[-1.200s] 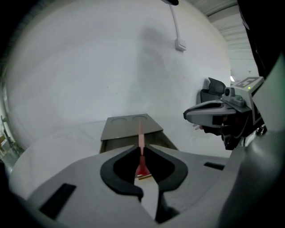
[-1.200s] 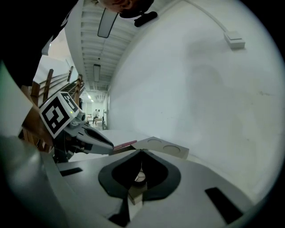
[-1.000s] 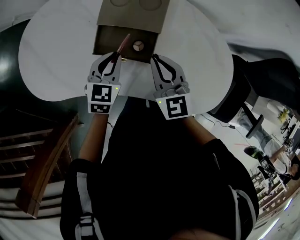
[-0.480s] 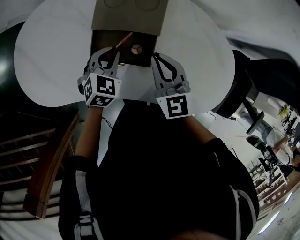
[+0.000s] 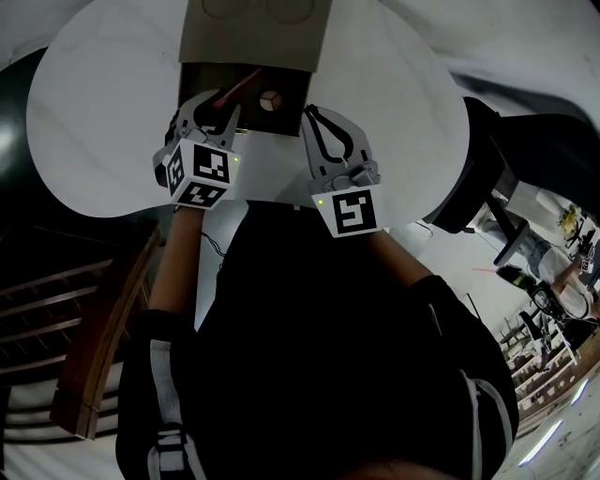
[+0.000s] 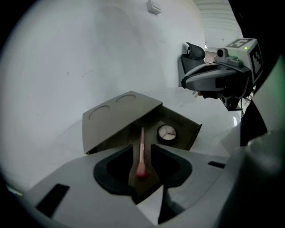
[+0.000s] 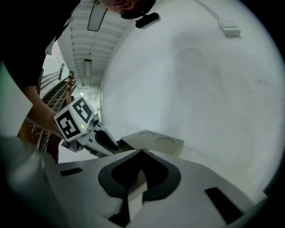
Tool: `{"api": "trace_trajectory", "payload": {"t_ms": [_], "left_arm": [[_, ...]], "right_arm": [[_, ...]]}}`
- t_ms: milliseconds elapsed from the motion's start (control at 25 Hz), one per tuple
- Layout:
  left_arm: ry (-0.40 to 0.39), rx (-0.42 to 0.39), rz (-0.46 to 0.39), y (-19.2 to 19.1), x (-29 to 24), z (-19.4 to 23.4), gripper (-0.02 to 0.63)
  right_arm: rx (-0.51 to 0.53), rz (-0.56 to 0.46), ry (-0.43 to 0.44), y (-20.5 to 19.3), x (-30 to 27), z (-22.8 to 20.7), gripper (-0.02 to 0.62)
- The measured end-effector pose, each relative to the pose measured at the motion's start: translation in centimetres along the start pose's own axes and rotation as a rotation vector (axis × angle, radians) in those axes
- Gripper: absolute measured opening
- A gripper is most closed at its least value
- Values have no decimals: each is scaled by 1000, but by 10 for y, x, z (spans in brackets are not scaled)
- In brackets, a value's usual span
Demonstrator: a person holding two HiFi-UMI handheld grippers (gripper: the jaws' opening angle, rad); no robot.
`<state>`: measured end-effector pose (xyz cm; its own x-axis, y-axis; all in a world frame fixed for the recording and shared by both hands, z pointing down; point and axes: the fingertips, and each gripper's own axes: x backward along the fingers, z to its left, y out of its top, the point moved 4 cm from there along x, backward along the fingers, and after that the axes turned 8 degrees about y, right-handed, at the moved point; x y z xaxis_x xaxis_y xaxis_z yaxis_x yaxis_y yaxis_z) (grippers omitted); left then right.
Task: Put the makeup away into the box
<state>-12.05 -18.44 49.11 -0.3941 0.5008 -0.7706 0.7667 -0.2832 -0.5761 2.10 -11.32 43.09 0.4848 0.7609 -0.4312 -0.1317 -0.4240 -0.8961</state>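
Observation:
A grey cardboard box [image 5: 202, 82] stands open on the white table, its lid [image 5: 253, 28] folded back. Inside lies a round compact [image 6: 168, 132]. My left gripper [image 5: 214, 105] points down into the box at its near left. Its jaws are opening, and a pink makeup brush [image 6: 141, 151] lies in the gap between them, head towards me, with room on both sides. The pads do not press on it. My right gripper [image 5: 314, 117] hovers at the box's near right edge, shut, its tips together with nothing between them.
The white round table [image 5: 112, 122] spreads to both sides of the box. A dark chair [image 5: 487, 178] stands at the right, off the table. Wooden stairs [image 5: 84, 309] lie below at the left.
My left gripper has sunk and rolled over the box with the brush. Its jaws have parted around the brush. The right gripper has stayed put.

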Motion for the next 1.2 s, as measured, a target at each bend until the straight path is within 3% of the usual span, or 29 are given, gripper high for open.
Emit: {"api": "trace_trajectory", "payload": {"t_ms": [240,520,920,1200], "left_arm": [[35,46,-47,8,11,2,129],[154,151,-197,24,46,1,13],[346,284,-421,49,140,-13,8],[406,404,-576,68,198,-25,8]], "right_arm": [[13,-20,2,4,6,3,23],[56,-59,-14,13,21,11,23],[159,-190,-58,62,64,27,23],[179,-313,-78,94,104,38,23]]}}
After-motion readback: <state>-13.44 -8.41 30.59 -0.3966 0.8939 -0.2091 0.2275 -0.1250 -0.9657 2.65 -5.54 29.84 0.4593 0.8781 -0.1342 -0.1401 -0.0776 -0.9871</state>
